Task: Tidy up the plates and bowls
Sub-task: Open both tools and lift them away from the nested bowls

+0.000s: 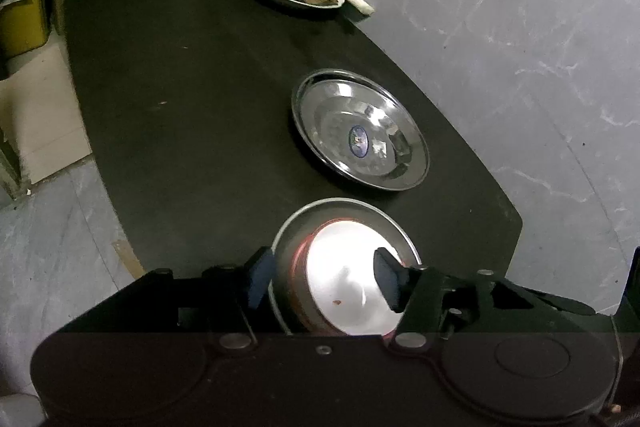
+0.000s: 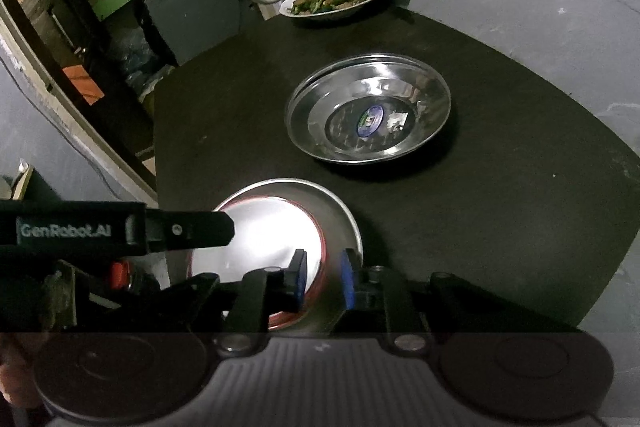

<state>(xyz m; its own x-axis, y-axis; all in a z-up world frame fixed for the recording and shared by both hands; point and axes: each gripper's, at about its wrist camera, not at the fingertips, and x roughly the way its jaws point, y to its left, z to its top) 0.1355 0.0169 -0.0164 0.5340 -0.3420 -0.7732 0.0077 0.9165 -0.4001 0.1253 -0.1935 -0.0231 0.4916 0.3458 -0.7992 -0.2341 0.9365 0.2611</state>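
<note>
Below, round steel plate [image 1: 360, 131], matte black table [image 1: 180, 127]

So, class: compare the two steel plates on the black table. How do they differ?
The near steel plate holds a white red-rimmed bowl; the far steel plate holds no dish, only a sticker at its centre. The right claw and left claw straddle the near plate's rim; nothing touches the far plate. Both are round, shiny and upright.

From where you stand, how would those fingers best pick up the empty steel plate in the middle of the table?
By its rim. The steel plate lies flat on the black table, so one finger goes over the raised, flared lip and one under it, coming from the near edge, probably the shortest reach.
</note>
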